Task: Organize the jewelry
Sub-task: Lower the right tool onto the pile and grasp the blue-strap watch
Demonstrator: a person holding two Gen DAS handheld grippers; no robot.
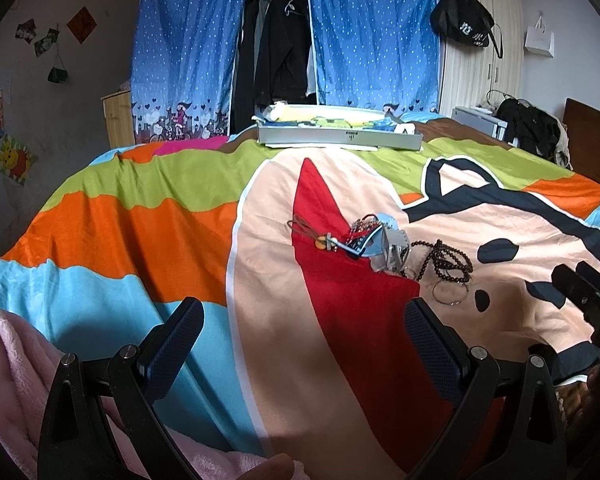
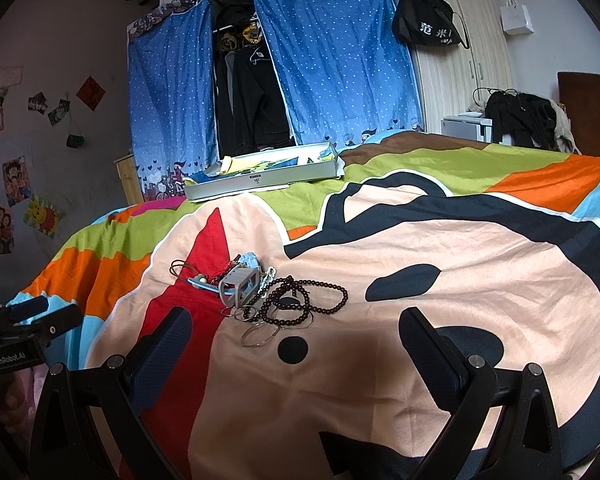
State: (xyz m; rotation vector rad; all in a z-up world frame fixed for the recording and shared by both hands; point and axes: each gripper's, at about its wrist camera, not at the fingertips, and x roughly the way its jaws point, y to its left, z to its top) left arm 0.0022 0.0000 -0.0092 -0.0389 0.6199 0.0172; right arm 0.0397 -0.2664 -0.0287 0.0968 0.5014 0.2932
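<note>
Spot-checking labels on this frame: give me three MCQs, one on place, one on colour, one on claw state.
1. Where does the jewelry pile lie?
A. in the tray
B. on the bedspread
C. on the floor

2. What colour are the curtains?
A. blue with white dots
B. plain red
C. green stripes

3. How is the right claw?
A. shut on the beads
B. shut on nothing
C. open, holding nothing

Key: 1 B, the pile sits on the bedspread, well short of the tray. 2 A, white dots show on blue cloth. 3 C, its fingers stand wide apart with only bedspread between, and the beads lie beyond the tips.
</note>
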